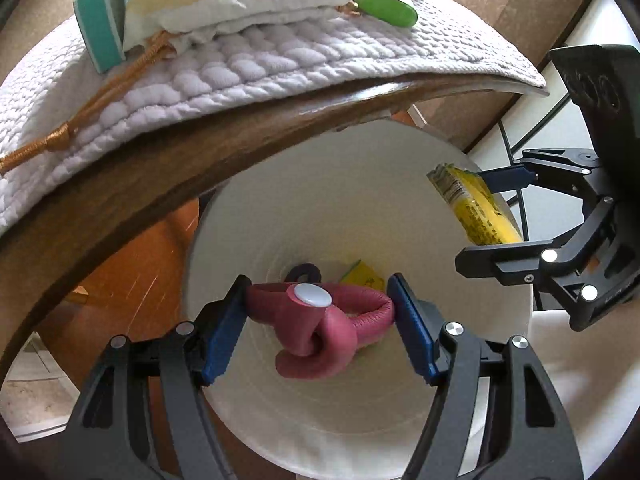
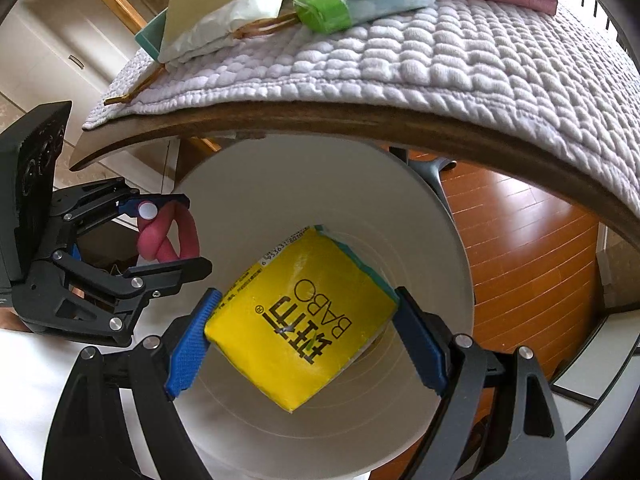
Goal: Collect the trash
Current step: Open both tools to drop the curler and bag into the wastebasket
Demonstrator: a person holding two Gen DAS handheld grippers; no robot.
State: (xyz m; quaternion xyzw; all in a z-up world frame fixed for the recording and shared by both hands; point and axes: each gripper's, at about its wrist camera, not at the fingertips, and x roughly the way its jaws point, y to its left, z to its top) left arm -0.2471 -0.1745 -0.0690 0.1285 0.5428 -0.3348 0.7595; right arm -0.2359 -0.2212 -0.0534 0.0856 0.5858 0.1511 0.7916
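Both claws hang over the white bin: the left claw clenches a knotted pink leather strap, the right claw a yellow tissue pack. Each should release squarely above the opening.

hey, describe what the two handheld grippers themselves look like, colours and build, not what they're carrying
The left gripper and right gripper look alike: black skeletal linkage arms with cutouts, round silver pivot pins, and two ribbed blue finger pads. Behind each sits a boxy black housing with embossed circles. No cables or sleeves are visible.
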